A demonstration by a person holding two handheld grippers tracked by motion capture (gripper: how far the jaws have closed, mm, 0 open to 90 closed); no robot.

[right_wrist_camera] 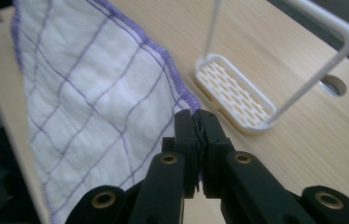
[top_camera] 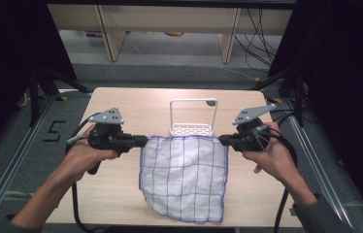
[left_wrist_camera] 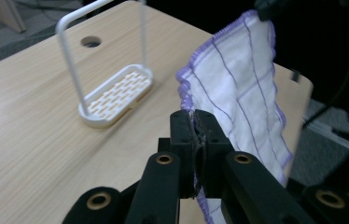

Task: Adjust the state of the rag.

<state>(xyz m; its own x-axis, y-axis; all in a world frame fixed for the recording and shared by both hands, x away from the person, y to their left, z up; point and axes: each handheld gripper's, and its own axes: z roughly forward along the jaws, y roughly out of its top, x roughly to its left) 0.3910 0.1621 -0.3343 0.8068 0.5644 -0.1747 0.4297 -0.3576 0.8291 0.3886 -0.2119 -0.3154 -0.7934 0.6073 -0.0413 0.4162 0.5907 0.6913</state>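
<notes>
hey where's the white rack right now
In the high view the white rack stands upright at the table's far middle, just behind the top edge of the checked cloth stretched between the left gripper and right gripper.

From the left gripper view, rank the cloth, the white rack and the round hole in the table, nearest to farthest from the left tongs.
1. Cloth: its corner is pinched in the left tongs, hanging to the right.
2. White rack: on the table, ahead and left.
3. Round hole: beyond the rack, near the far edge.
</notes>
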